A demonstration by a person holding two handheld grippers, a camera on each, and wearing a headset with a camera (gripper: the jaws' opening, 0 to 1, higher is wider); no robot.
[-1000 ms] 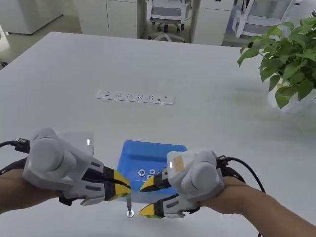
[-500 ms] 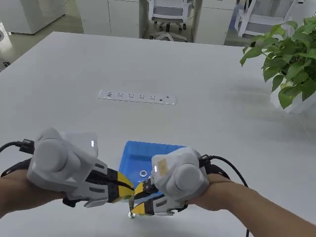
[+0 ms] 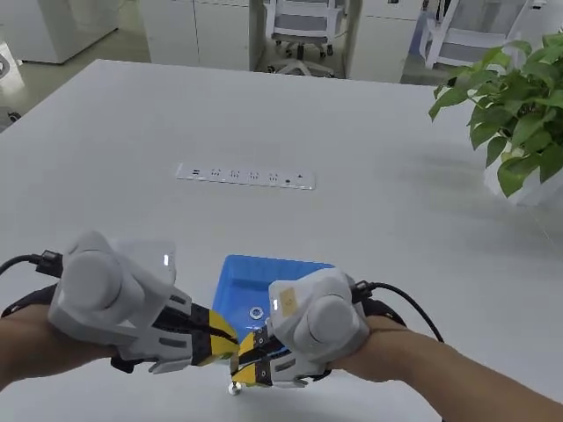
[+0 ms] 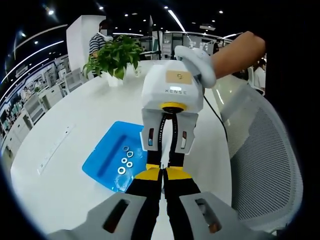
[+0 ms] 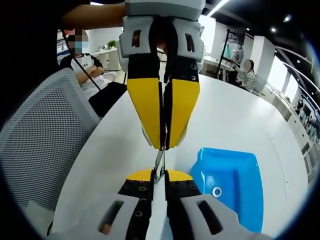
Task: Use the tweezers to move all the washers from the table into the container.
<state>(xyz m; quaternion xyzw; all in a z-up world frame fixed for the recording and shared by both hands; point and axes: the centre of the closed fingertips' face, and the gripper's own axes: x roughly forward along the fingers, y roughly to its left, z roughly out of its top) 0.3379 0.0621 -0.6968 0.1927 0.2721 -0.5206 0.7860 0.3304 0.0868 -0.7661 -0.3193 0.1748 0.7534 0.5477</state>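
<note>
1. Left gripper (image 4: 163,173) and right gripper (image 5: 159,176), tip to tip just before the container (image 3: 295,269), each with fingers pinching the tweezers (image 5: 160,157); a washer (image 3: 233,388) at the tweezers' lower tip.
2. Blue container on the counter (image 3: 396,220), holding four washers (image 4: 124,160).
3. Power strip (image 3: 243,176) beyond the container.

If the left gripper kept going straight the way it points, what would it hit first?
The right gripper: it sits nose to nose with the left gripper, tips almost touching, and the tweezers run between them. There is practically no free way ahead.
</note>
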